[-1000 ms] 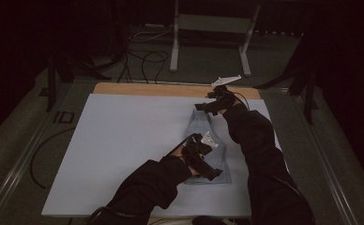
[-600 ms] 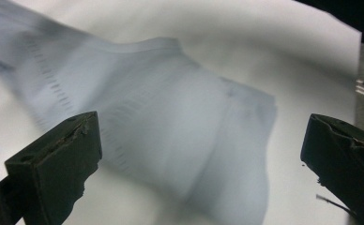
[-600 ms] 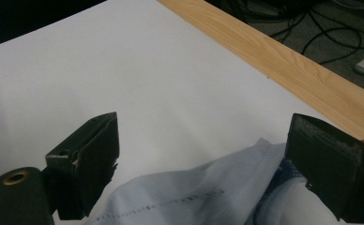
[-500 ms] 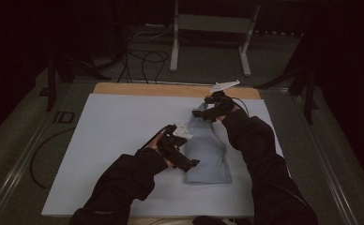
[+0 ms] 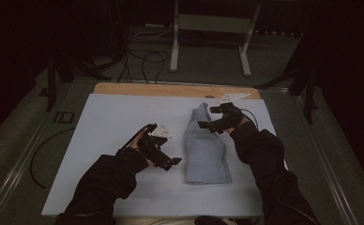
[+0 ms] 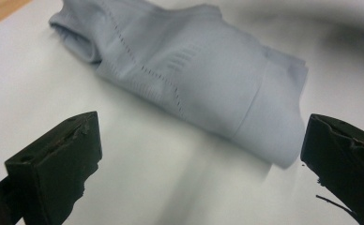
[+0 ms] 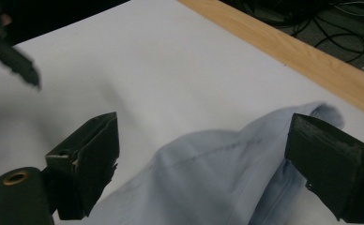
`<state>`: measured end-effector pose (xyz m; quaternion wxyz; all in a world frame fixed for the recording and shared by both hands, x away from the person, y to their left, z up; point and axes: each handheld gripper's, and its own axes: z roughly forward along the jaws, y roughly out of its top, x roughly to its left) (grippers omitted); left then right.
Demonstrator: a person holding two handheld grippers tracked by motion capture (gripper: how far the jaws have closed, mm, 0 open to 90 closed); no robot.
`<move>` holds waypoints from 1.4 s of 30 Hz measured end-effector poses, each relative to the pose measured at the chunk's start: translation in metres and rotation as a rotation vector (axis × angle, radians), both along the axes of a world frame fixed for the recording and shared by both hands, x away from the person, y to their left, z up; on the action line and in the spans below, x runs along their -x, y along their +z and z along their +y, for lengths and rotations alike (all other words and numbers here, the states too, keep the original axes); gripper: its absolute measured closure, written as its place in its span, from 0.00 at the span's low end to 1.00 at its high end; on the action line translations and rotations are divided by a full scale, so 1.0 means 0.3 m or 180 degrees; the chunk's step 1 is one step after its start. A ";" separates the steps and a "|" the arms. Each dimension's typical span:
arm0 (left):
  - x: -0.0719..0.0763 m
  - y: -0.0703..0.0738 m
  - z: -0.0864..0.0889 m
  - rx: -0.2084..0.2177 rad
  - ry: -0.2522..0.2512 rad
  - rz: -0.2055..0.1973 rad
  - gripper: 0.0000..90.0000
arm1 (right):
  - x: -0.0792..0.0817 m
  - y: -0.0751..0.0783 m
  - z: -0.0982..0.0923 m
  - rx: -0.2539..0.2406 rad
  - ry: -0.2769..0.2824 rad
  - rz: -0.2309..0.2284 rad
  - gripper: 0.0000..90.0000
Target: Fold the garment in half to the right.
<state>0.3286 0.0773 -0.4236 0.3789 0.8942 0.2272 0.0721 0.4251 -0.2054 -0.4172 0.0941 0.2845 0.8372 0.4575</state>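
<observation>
both my left gripper (image 5: pixel 167 161) and right gripper (image 5: pixel 207 124) gape wide, holding nothing. the folded light-blue garment (image 5: pixel 206 145) lies between folds, i judge; next i need a fresh edge to pinch.

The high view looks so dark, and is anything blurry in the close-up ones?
High view: dim, the room around the table almost black, the cloth still readable. Left gripper view: brighter, cloth fairly sharp, a smeared shadow beneath it. Right gripper view: cloth soft and blurred, the left gripper streaked at the upper left.

Bare white sheet (image 5: pixel 114 140) is lying open leftward; the folded cloth (image 5: pixel 206 150) is apparently blocking the right side.
</observation>
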 end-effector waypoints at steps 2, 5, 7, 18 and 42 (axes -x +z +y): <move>0.003 -0.005 0.020 -0.0001 0.0020 -0.0007 0.00 | 0.028 -0.004 -0.012 -0.0003 0.0009 -0.0017 0.11; 0.010 -0.013 0.051 -0.0009 0.0076 -0.0057 0.00 | 0.071 -0.013 -0.034 -0.0028 0.0015 -0.0023 0.11; 0.015 -0.020 0.075 0.0000 0.0120 -0.0072 0.00 | 0.100 -0.022 -0.053 -0.0068 0.0007 -0.0024 0.11; 0.054 -0.061 0.212 -0.0079 0.0268 -0.0148 0.00 | 0.241 -0.085 -0.153 -0.0084 -0.0140 -0.0050 0.12; 0.156 -0.219 0.456 -0.0152 0.0602 -0.0003 0.00 | 0.419 -0.241 -0.273 -0.0116 -0.0344 0.0056 0.12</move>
